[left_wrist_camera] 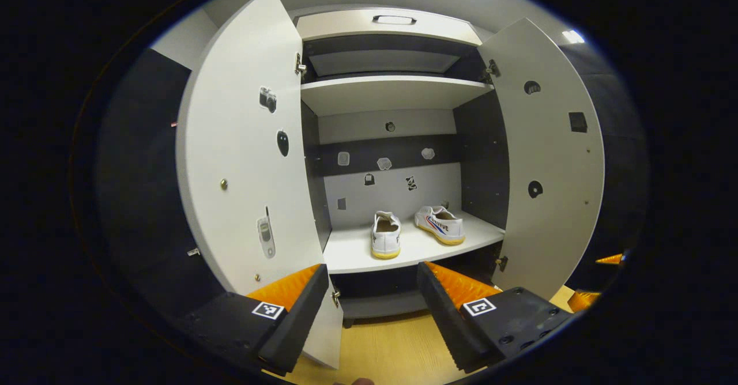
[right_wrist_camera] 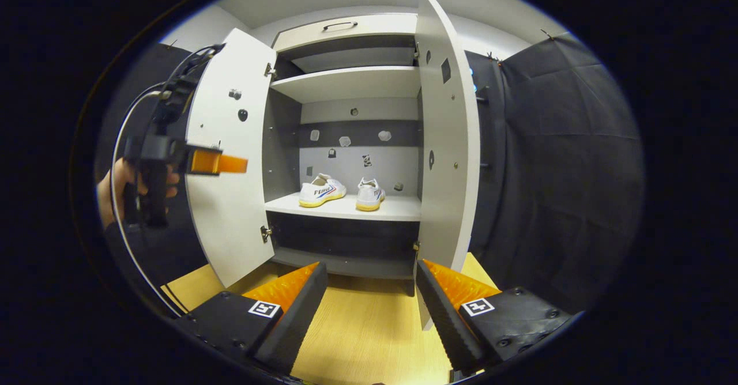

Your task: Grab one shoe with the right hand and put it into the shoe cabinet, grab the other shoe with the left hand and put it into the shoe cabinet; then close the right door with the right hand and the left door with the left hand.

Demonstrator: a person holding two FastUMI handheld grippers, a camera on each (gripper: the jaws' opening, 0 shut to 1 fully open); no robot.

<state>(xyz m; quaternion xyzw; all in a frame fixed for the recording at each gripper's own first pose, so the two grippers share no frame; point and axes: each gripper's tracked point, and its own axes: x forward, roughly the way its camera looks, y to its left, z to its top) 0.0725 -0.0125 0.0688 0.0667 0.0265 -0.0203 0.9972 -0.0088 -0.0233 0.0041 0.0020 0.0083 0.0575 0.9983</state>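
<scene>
Two white shoes stand side by side on the lower shelf (left_wrist_camera: 351, 255) of the open shoe cabinet: one (left_wrist_camera: 386, 234) with its heel toward me, the other (left_wrist_camera: 440, 224) striped and angled. The right gripper view has them as a striped shoe (right_wrist_camera: 322, 190) and a heel-on shoe (right_wrist_camera: 370, 193). My left gripper (left_wrist_camera: 372, 310) is open and holds nothing, low in front of the cabinet near the left door (left_wrist_camera: 242, 160). My right gripper (right_wrist_camera: 372, 298) is open too, just short of the right door (right_wrist_camera: 447, 143). Both doors stand wide open.
A hand (right_wrist_camera: 118, 192) holds the left gripper (right_wrist_camera: 230, 164) out in front of the left door (right_wrist_camera: 230, 200), cables trailing above it. An upper shelf (left_wrist_camera: 392, 91) and a handled drawer (left_wrist_camera: 392, 23) top the cabinet. Wooden floor (right_wrist_camera: 369, 327) lies below, with black cloth walls (right_wrist_camera: 553, 172) on both sides.
</scene>
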